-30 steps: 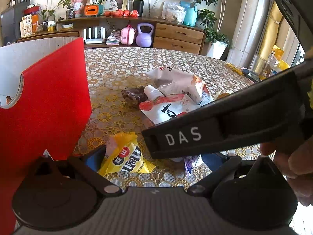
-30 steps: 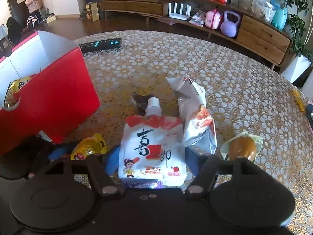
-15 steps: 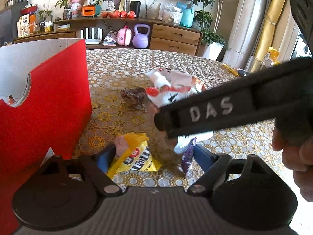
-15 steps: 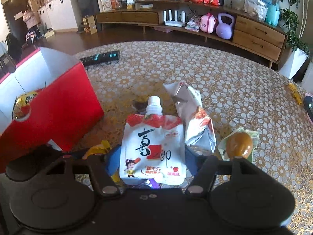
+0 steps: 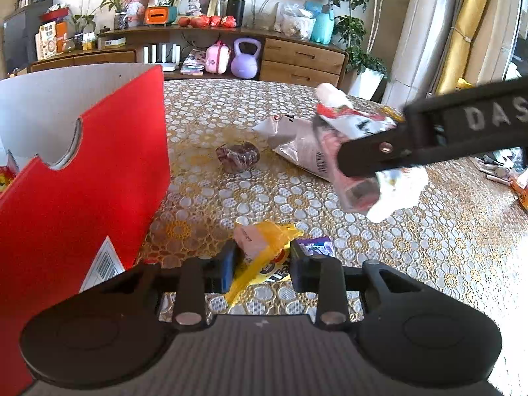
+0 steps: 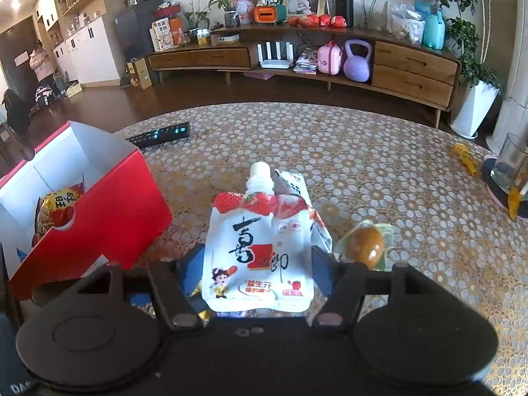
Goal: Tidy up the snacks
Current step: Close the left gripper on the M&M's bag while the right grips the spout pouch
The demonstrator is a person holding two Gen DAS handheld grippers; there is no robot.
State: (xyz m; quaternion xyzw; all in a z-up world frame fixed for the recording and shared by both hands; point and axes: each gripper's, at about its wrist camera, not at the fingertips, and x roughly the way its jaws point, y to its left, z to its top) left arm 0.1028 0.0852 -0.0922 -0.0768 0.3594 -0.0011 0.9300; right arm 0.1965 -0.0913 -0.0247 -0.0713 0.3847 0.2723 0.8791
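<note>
Pouch [image 6: 260, 250] lifted; right hand-held gripper [image 6: 259, 270] clamping it.

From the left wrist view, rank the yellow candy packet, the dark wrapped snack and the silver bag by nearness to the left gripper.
1. Yellow candy packet: between the fingers of the left gripper, gripped.
2. Dark wrapped snack: farther out on the table, straight ahead, near the red box.
3. Silver bag: ahead and to the right, reaching a little beyond the dark snack, partly behind the right gripper's pouch.
</note>
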